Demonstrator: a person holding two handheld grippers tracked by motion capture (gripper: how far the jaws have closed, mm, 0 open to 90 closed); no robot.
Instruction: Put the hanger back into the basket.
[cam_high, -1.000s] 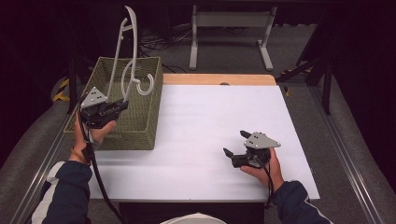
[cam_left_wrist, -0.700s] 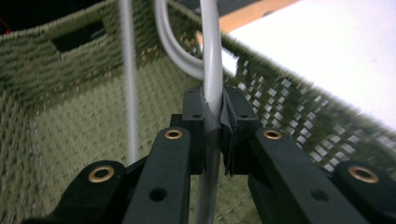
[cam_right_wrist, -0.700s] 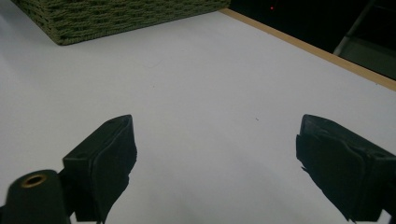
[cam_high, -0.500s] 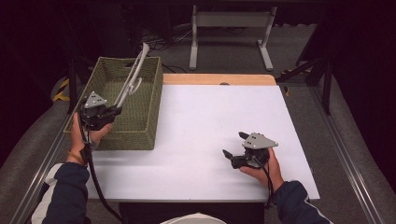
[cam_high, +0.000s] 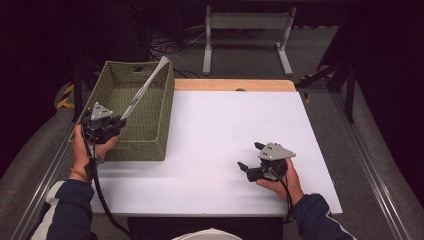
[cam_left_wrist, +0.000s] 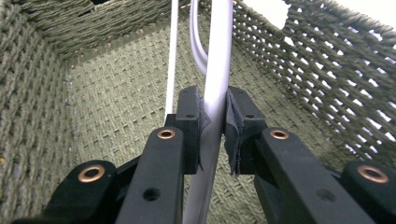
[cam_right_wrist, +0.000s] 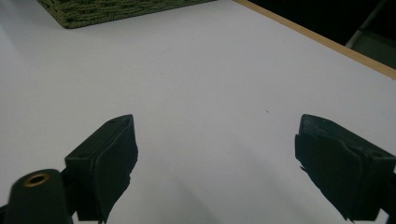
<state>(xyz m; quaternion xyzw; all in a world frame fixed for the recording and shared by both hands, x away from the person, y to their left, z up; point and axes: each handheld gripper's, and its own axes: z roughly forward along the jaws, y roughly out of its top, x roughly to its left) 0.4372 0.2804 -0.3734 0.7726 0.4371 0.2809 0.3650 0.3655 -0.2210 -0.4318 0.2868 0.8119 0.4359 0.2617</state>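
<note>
A white plastic hanger (cam_high: 145, 90) slants across the green woven basket (cam_high: 167, 115) at the table's left, its far end resting on the back right rim. My left gripper (cam_high: 120, 121) is at the basket's near left corner, shut on the hanger's lower end. In the left gripper view the hanger's bar (cam_left_wrist: 219, 56) runs between the pads (cam_left_wrist: 190, 116), over the basket's floor (cam_left_wrist: 116, 93). These jaws have just been opening a little, and the bar is still pinched between the pads. My right gripper (cam_high: 249, 156) rests open on the white table (cam_high: 225, 125), with only tabletop between its jaws (cam_right_wrist: 215, 154).
A wooden strip (cam_high: 235, 85) edges the table's far side. A metal stand (cam_high: 245, 30) is on the floor behind it. Metal rails (cam_high: 380, 185) run along both sides of the table. A corner of the basket (cam_right_wrist: 116, 9) lies far ahead of the right gripper.
The hanger has tipped from nearly upright to a low slant across the basket. My left hand has sunk with it. The right gripper has not moved.
</note>
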